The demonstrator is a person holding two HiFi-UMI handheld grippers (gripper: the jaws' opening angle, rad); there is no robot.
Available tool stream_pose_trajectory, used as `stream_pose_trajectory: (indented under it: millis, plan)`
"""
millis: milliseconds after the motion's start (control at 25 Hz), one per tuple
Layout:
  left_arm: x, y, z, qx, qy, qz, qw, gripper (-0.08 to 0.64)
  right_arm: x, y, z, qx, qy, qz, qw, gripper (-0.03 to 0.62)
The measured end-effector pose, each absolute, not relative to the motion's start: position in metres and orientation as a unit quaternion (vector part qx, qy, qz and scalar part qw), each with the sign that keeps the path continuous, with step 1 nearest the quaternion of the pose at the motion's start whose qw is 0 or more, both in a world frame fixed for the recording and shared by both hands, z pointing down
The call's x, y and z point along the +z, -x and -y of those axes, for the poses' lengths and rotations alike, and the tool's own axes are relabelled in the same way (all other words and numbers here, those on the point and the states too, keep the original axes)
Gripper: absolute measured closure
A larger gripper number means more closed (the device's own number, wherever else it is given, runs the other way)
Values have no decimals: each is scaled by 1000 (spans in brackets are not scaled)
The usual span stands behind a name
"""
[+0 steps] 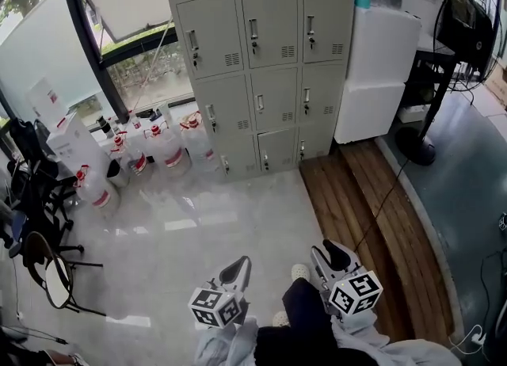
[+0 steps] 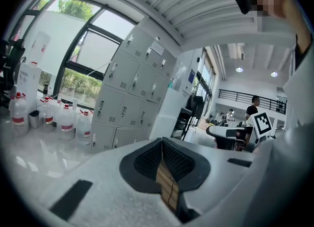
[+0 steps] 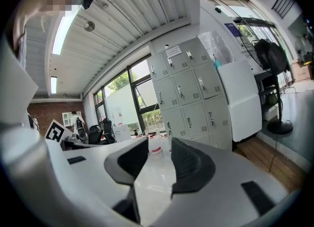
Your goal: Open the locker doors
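The grey lockers (image 1: 269, 63) stand against the far wall, and every door in view is closed, each with a small handle. They also show in the left gripper view as lockers (image 2: 127, 98) and in the right gripper view as lockers (image 3: 191, 93). Both grippers are held low near the person's body, well short of the lockers. My left gripper (image 1: 240, 268) has its jaws pressed together with nothing between them; its pads (image 2: 147, 159) meet. My right gripper (image 1: 333, 255) is open, with floor visible through the gap between its fingers (image 3: 189, 159).
Several water jugs with red labels (image 1: 166, 150) stand on the floor left of the lockers. Stacked white boxes (image 1: 380, 63) sit at the lockers' right, with a standing fan (image 1: 463, 24) beyond. Chairs (image 1: 40, 253) are at the left. A wooden floor strip (image 1: 372, 206) carries a cable.
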State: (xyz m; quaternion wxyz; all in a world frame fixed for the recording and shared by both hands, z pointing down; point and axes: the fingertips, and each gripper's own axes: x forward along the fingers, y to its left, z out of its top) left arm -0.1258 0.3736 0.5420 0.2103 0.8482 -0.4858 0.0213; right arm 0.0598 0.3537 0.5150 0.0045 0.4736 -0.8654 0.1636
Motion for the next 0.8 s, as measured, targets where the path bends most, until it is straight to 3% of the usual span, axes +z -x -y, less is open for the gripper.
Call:
stream_pose_trajectory:
  millis: [800]
  plan:
    - [529,84,-174,20,-848,493,192,551,506,-86,-150,150,-441,885,18,459]
